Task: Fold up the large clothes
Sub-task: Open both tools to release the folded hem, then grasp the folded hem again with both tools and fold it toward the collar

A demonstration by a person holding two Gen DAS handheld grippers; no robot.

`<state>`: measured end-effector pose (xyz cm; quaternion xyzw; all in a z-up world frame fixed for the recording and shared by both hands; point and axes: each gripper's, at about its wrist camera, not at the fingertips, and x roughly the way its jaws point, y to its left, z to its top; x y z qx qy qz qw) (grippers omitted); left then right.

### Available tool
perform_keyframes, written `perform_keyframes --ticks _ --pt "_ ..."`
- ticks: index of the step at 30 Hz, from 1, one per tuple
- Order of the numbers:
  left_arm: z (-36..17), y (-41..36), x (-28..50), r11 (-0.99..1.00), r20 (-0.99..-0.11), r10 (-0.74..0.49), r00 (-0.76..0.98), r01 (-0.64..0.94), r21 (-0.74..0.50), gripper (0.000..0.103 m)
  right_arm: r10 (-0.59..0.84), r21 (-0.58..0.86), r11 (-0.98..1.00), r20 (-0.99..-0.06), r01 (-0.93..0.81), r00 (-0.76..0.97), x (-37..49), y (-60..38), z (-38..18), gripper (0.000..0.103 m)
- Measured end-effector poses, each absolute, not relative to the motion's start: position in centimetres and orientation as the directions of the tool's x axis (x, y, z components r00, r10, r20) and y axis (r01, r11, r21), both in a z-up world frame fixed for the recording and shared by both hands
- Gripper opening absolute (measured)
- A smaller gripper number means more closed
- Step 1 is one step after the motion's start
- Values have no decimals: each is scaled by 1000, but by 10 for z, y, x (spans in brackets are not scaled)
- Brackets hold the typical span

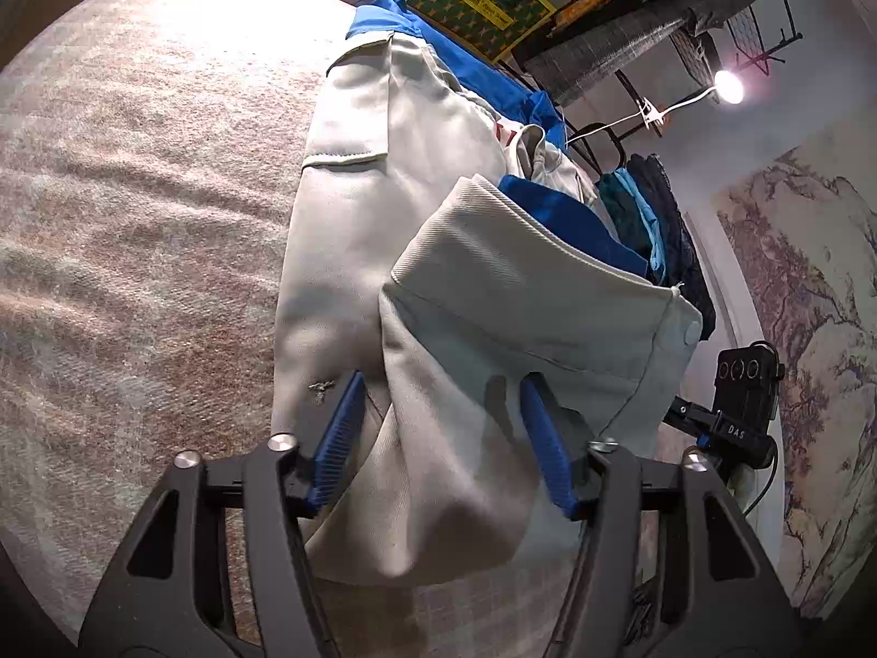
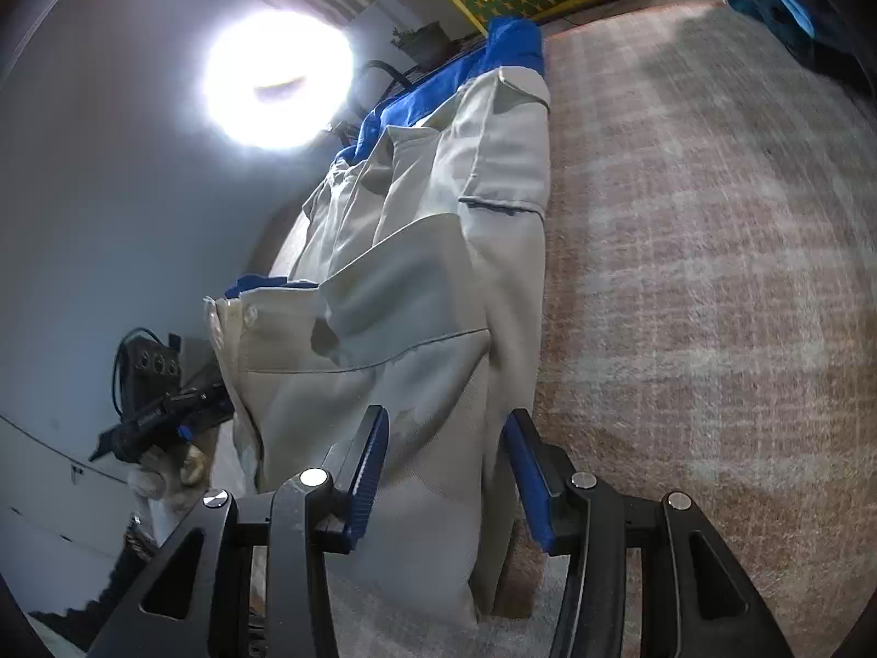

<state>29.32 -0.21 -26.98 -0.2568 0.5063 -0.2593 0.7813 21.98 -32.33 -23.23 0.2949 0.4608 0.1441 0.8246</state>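
a grey-and-blue work garment (image 1: 383,208) lies lengthwise on a pinkish woven blanket (image 1: 137,208); its folded-over end bunches between the left tool's (image 1: 441,438) blue pads (image 1: 340,438), which stand apart around the cloth.

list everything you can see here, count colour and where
jacket: one, light grey with blue trim, lying lengthwise on the blanket, its near end between both pairs of pads
blanket: one, pinkish plaid, under the jacket
clothes pile: one, teal and dark blue, beyond the jacket
box: one, yellow and green, far end
lamp: one, white, lit, clipped to the rack
rack: one, black wire, far end
left hand-held gripper: one, black with blue pads, around the jacket hem
right hand-held gripper: one, black with blue pads, around the hem
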Motion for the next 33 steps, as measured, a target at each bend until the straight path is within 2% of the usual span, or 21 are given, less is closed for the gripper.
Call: perform_keyframes --ticks 1,7,10,12,13,14,16,17,21,24,26,29,30,31,32,33 --pt "-271 -3 293 727 -656 -673 342 144 -671 33 496 602 798 -682 28 538 219 -322 -229 43" --pt "-271 -1 285 736 -660 -663 353 146 -661 30 452 522 852 -701 -36 551 204 -310 -213 41" --pt "-275 -2 286 726 -653 -667 359 115 -679 30 434 497 867 -731 -24 527 211 -303 -223 42" --pt "-273 -7 284 750 -669 -645 369 135 -648 22 435 500 866 -733 -19 524 212 -302 -225 40" --pt "-272 -8 281 759 -677 -635 373 139 -636 13 439 504 864 -730 -22 525 212 -301 -225 28" --pt "-270 -6 279 757 -674 -636 376 136 -639 8 444 508 861 -726 -25 525 216 -299 -225 19" --pt "-264 1 271 741 -663 -646 379 103 -663 6 441 510 860 -719 -24 536 216 -294 -221 8" --pt "-257 11 263 732 -657 -649 384 78 -677 6 447 522 853 -710 -20 545 211 -294 -215 6" --pt "-246 23 249 758 -680 -611 406 52 -650 5 456 550 835 -687 -5 566 194 -294 -200 5" --pt "-270 7 265 824 -751 -537 385 50 -564 6 407 489 872 -738 11 538 208 -288 -214 5" --pt "-276 4 271 828 -749 -531 396 56 -558 7 356 421 907 -769 3 531 220 -282 -222 5" --pt "-271 11 276 802 -714 -562 417 64 -594 7 343 405 914 -766 -5 544 225 -281 -222 5" --pt "-269 16 277 790 -702 -571 426 53 -611 11 348 412 911 -755 -12 556 223 -283 -220 5" --pt "-267 19 278 787 -698 -572 431 51 -614 19 355 421 907 -748 -13 560 222 -284 -219 6" --pt "-265 22 279 784 -689 -573 444 52 -619 33 358 425 905 -745 -14 562 221 -285 -218 11" --pt "-260 24 281 782 -679 -572 460 57 -621 37 361 428 904 -743 -14 564 220 -286 -217 15"
